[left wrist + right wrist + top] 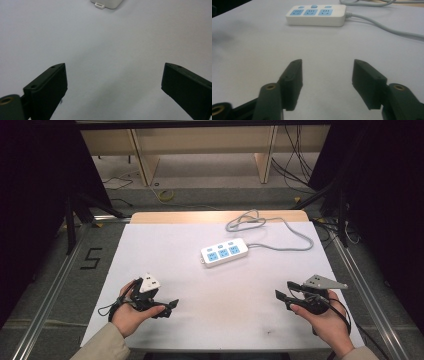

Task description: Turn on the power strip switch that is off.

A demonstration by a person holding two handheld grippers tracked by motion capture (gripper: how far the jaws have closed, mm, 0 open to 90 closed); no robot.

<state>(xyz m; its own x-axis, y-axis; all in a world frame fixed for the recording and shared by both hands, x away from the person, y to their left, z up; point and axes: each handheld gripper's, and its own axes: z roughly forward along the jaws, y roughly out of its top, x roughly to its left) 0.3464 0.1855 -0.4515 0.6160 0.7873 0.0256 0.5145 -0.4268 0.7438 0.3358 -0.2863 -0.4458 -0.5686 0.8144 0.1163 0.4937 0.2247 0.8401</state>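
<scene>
White power strip (224, 252) with three blue sockets lies just above centre of the high view on the worktop (165, 245), its grey cable (280, 237) looping toward the upper right; left claw (167, 307) and right claw (282, 297) rest spread and empty low in frame, likely poised to approach; the right gripper view shows the socket faces.

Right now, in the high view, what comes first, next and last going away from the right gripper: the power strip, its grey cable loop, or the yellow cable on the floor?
From the right gripper:
1. Power strip, mid-table, up and left.
2. Grey cable loop, at the table's far edge.
3. Yellow cable, on the floor beyond the table.
</scene>
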